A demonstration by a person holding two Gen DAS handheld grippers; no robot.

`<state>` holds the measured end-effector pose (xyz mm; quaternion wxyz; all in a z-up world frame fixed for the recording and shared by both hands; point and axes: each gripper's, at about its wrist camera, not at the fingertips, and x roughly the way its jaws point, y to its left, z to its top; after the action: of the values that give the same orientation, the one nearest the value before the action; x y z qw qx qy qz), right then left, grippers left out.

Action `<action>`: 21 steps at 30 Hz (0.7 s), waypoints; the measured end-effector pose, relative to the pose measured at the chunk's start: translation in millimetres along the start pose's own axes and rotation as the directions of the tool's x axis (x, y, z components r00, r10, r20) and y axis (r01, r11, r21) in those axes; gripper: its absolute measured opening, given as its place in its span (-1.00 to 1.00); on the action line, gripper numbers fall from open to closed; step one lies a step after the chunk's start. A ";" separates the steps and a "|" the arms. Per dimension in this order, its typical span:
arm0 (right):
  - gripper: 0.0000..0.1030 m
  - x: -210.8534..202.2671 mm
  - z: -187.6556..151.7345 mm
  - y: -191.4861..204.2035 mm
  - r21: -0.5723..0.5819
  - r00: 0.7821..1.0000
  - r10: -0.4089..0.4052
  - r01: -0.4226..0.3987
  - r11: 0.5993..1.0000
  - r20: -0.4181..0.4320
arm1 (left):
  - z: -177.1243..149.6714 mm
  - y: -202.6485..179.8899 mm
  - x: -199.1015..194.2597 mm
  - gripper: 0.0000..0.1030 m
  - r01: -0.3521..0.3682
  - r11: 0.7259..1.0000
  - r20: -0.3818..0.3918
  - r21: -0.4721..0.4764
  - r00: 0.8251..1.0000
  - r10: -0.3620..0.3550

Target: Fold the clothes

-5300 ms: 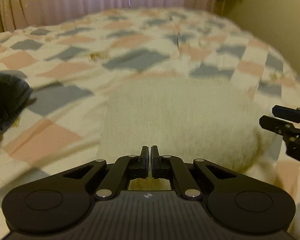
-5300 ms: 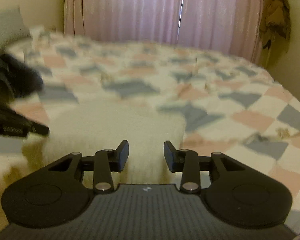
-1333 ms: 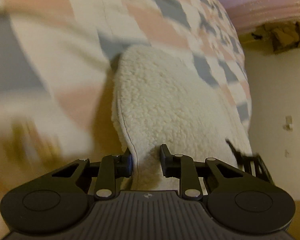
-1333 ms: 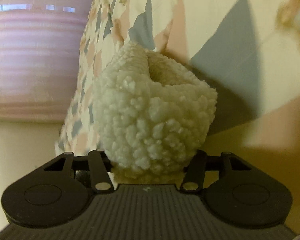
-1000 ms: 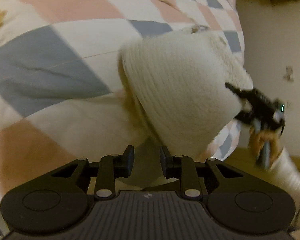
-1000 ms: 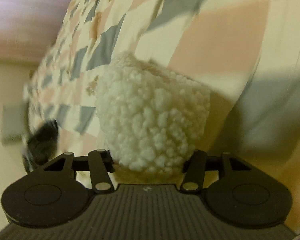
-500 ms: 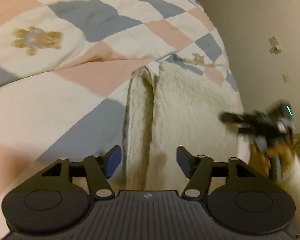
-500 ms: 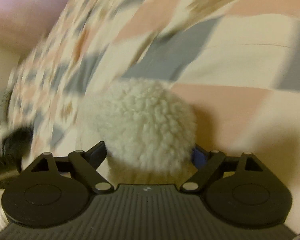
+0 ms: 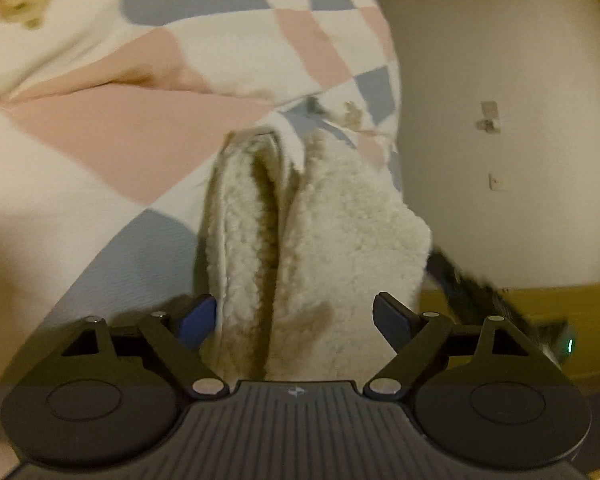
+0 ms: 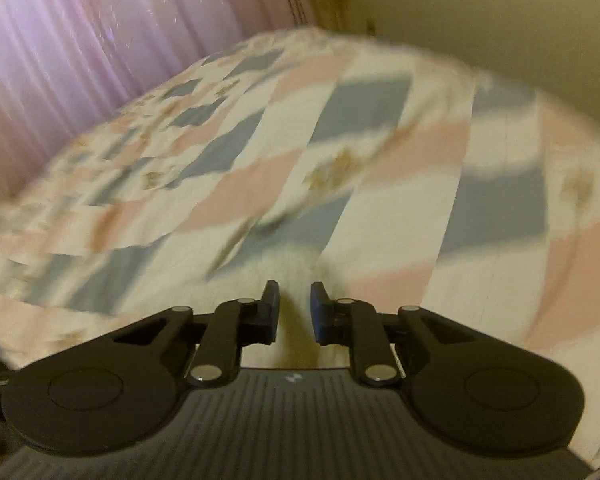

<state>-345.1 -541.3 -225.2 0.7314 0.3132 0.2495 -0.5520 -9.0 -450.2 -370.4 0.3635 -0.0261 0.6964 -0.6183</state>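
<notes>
A folded cream fleece garment (image 9: 320, 240) lies on the checked quilt (image 9: 120, 132) near the bed's right edge. My left gripper (image 9: 296, 316) is open wide, its jaws standing on either side of the folded stack, not pinching it. In the right wrist view my right gripper (image 10: 295, 312) has its jaws a small gap apart and empty, above the blurred quilt (image 10: 340, 152); a pale blur of fleece (image 10: 296, 268) shows just beyond the tips. The other gripper shows blurred at the right of the left wrist view (image 9: 496, 300).
The bed's edge drops off at the right, next to a cream wall (image 9: 500, 80) with small sockets. Pink curtains (image 10: 100, 28) hang behind the bed's far side. The quilt stretches far to the left and back.
Both grippers let go of the folded fleece. The left jaws opened wider around the stack. The right gripper pulled off the fleece, swung up level, and its jaws narrowed.
</notes>
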 end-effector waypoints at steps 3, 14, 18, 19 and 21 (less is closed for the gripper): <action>-0.67 25.7 12.8 7.0 -0.020 0.998 -0.057 0.057 0.998 -0.022 | -0.7 9.6 7.0 0.60 -0.023 1.000 -0.023 -0.009 0.999 0.023; -0.64 50.2 -15.8 59.6 -0.148 0.998 -0.041 0.032 0.989 -0.056 | 6.7 9.9 23.5 0.16 0.005 0.998 -0.045 0.068 0.999 -0.002; -0.57 19.2 -4.4 47.2 -0.086 1.000 -0.028 0.028 0.996 0.006 | 8.4 6.1 20.4 -0.20 0.003 0.995 -0.048 0.102 0.999 0.002; -0.54 6.1 -4.6 45.1 -0.078 0.999 -0.029 0.031 0.996 0.034 | 8.6 4.6 19.1 -0.26 -0.002 0.994 -0.048 0.113 0.999 0.008; -0.52 -20.7 -19.6 45.3 -0.085 0.997 -0.022 0.029 0.996 0.078 | 9.3 -0.2 16.9 -0.30 -0.016 0.990 -0.051 0.140 0.998 0.024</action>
<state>-307.3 -504.6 -215.5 0.7461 0.2568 0.2484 -0.5618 -16.5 -466.3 -378.0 0.3522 0.0226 0.6610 -0.6622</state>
